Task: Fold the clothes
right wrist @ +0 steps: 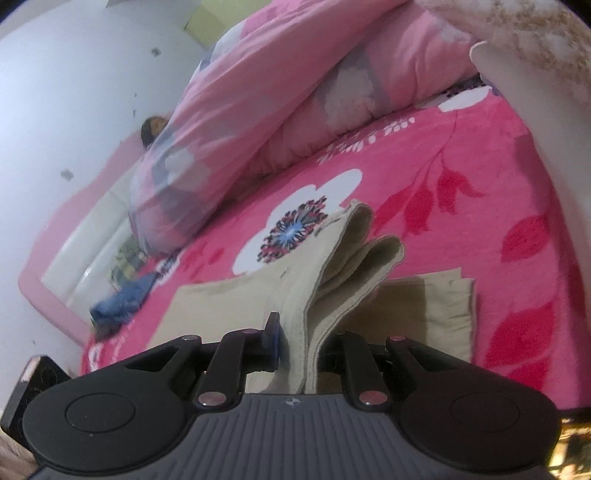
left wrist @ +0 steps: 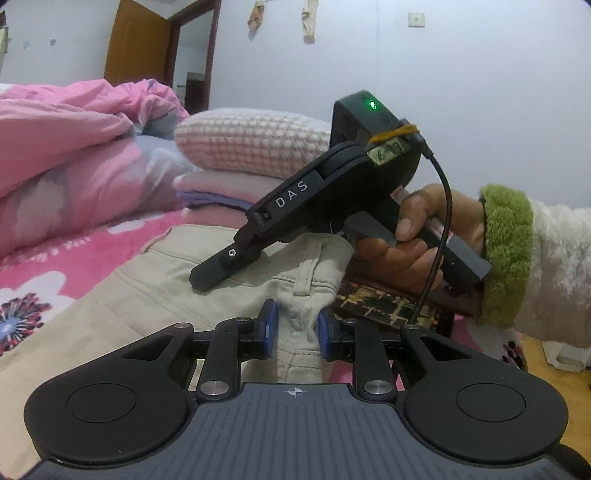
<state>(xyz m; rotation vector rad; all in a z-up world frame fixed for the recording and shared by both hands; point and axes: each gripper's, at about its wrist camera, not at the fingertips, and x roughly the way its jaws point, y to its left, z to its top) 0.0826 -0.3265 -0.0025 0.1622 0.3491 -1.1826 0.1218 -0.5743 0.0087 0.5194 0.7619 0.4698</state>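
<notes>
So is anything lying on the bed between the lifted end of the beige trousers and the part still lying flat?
Nothing visible does. The right claw holds the folded trousers above their flat end; only bare pink bedspread surrounds them.

One pair of beige trousers (right wrist: 325, 273) lies on the one pink flowered blanket (right wrist: 480, 206), and two grippers are at it: the left gripper (left wrist: 293, 330) and the right gripper (right wrist: 295, 343), the right one held in the single hand (left wrist: 413, 236) I can see. Behind there is one rolled pink quilt (left wrist: 66, 147) and one knitted pillow (left wrist: 251, 140), one blue cloth (right wrist: 122, 299) by the wall, and two scraps hanging (left wrist: 308, 18) up on it.
</notes>
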